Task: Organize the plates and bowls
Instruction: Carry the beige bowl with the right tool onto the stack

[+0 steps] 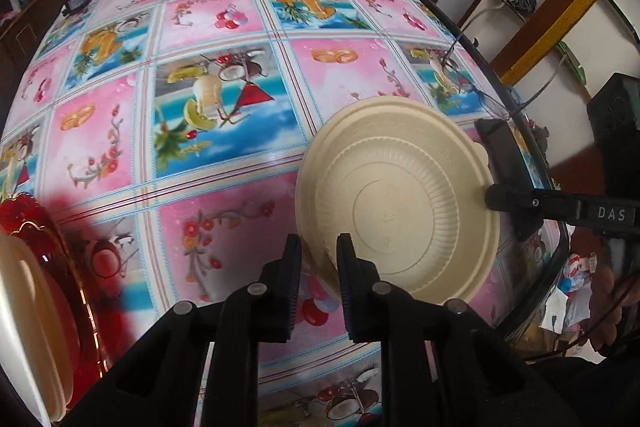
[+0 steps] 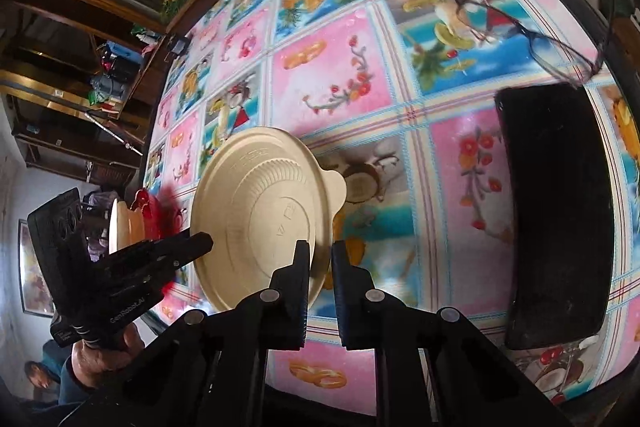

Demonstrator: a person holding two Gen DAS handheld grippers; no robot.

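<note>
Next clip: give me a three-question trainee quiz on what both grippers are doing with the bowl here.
1. True or false: the left gripper and the right gripper both grip the rim of the cream bowl.
2. What lies on the tablecloth right of the bowl in the right wrist view? A) black phone B) spoon C) knife
3. Fill in: at the left edge of the left wrist view, a cream dish sits on a ____ plate.

Key: 1 true; 2 A, the black phone; 3 red.

left gripper [image 1: 319, 255] fingers clamp cream bowl [image 1: 398, 201] rim | right gripper [image 1: 496, 197] opposite
</note>
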